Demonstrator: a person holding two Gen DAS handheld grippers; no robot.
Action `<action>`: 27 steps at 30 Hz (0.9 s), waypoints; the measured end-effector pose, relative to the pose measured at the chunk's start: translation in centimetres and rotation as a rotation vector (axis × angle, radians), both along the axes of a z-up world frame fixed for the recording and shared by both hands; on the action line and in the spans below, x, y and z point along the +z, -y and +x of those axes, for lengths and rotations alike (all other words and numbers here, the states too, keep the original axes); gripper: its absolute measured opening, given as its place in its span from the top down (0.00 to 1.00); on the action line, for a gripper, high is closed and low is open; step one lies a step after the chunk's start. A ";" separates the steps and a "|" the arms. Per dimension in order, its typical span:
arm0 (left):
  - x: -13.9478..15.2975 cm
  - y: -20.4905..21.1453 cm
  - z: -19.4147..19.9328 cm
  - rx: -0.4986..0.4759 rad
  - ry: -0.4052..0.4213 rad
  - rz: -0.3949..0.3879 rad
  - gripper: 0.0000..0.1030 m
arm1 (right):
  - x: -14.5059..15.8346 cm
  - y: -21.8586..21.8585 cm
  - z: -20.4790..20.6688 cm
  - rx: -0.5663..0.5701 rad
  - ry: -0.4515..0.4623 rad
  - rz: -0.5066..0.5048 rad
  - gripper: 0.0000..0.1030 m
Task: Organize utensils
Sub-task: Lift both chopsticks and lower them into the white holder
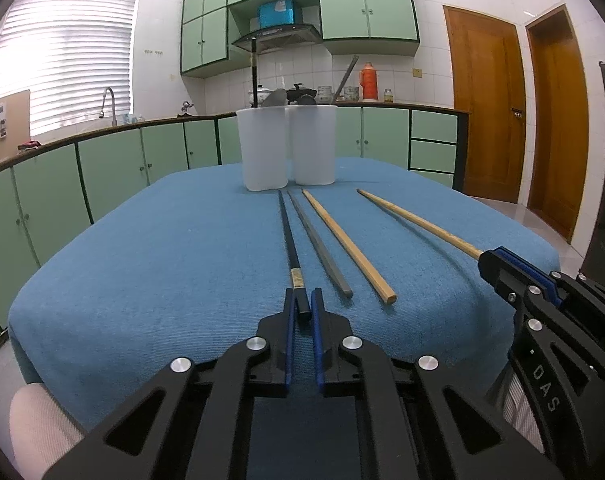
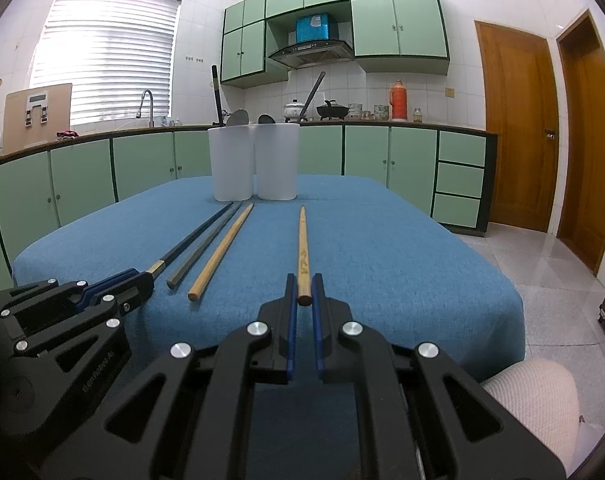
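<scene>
Left wrist view: my left tool (image 1: 303,305) is pinched on the near end of the black chopstick (image 1: 287,236), which lies flat on the blue surface (image 1: 142,264), tip pointing at the two white cups (image 1: 286,148). Just beside it lie the grey chopstick (image 1: 318,244) and a plain wooden chopstick (image 1: 348,246), both free. Cups already hold a few dark utensils.

Right wrist view: my right tool (image 2: 303,294) is clamped on the butt of the printed wooden chopstick (image 2: 302,248), set apart from the other three, also flat, tip toward the cups.

Risks, as I judge them: both grips sit at the very end, so on lift each stick will likely droop or pivot in the pads. A swinging black tip could sweep the grey one beside it. The cups look light; a tip catching the rim could tip one over. Both sticks heading for neighbouring cups may cross.
</scene>
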State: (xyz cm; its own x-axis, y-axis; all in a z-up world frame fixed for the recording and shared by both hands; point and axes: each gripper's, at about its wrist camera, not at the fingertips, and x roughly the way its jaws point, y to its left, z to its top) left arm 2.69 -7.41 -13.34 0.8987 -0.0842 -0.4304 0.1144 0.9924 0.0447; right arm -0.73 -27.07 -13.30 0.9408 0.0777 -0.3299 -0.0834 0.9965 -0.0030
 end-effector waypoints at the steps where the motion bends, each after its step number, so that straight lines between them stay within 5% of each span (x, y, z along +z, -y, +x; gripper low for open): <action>1: 0.1 0.0 -0.1 0.002 0.005 0.000 0.93 | 0.0 0.0 -0.1 0.001 0.003 -0.001 0.94; 12: 4.8 -1.1 -1.8 0.008 0.139 -0.006 0.94 | 3.6 1.0 -0.9 0.018 0.093 0.009 0.94; 27: 14.6 -3.2 -0.2 -0.011 0.268 -0.085 0.94 | 14.8 4.2 3.1 0.124 0.162 0.119 0.94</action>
State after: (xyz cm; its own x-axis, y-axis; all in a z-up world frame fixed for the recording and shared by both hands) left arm 2.53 -4.25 1.22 0.9784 -0.1198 -0.1687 0.1200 0.9927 -0.0088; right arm 2.32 -31.28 1.47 0.9616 0.2256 -0.1566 -0.2135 0.9728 0.0901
